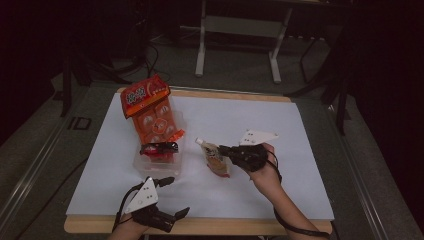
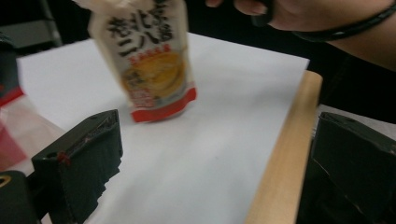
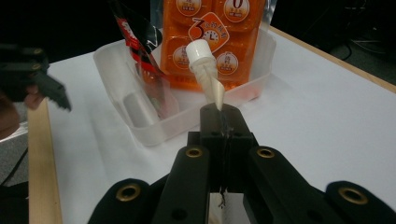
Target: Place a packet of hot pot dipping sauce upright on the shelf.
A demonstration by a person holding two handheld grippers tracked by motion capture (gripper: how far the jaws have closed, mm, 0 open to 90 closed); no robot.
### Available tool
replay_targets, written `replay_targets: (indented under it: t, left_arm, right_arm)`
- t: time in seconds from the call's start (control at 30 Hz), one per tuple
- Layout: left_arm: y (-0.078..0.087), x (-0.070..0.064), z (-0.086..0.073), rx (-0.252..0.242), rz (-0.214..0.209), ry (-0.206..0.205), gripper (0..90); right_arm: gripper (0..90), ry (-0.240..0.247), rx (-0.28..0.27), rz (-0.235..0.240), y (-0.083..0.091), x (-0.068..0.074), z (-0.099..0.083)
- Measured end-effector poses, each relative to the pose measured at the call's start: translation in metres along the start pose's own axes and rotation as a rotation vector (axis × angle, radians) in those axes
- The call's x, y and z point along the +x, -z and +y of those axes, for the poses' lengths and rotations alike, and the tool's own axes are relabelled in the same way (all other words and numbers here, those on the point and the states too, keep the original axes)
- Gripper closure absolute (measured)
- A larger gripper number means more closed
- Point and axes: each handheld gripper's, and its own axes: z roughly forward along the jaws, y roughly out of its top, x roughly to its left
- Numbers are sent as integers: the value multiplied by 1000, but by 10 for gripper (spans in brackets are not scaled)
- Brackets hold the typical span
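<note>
White-covered counter (image 1: 280,125), wood-edged, in a dark room. Item: spouted pouch (image 1: 216,157), clamped near its spout by the right gripper (image 1: 226,149), just beside the clear tub (image 1: 177,162), not yet inside. Tub holds an orange multipack (image 1: 152,117) and a red packet (image 1: 159,148). Left gripper (image 1: 176,196) open, empty.

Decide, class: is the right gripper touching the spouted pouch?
Touching. In the right gripper view, the right gripper has its jaws closed flat on the spouted pouch, just below the white cap.
</note>
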Motion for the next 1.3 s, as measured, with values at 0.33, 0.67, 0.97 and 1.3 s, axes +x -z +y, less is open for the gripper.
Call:
replay_targets:
  t: [0.33, 0.67, 0.97, 1.3]
  left_arm:
    - [-1, 9, 13, -19, 31, -6, 24]
    - [-12, 16, 34, -41, -10, -19, 25]
    - [-20, 19, 56, -65, -54, -64, 55]
    - [-36, 22, 69, -36, -132, -72, 201]
  right_arm:
    - [896, -9, -44, 20, 22, 8, -2]
    - [896, 14, -70, 56, 44, 23, -1]
    - [896, 31, -81, 89, 53, 37, -2]
    - [896, 42, -102, 130, 55, 46, 1]
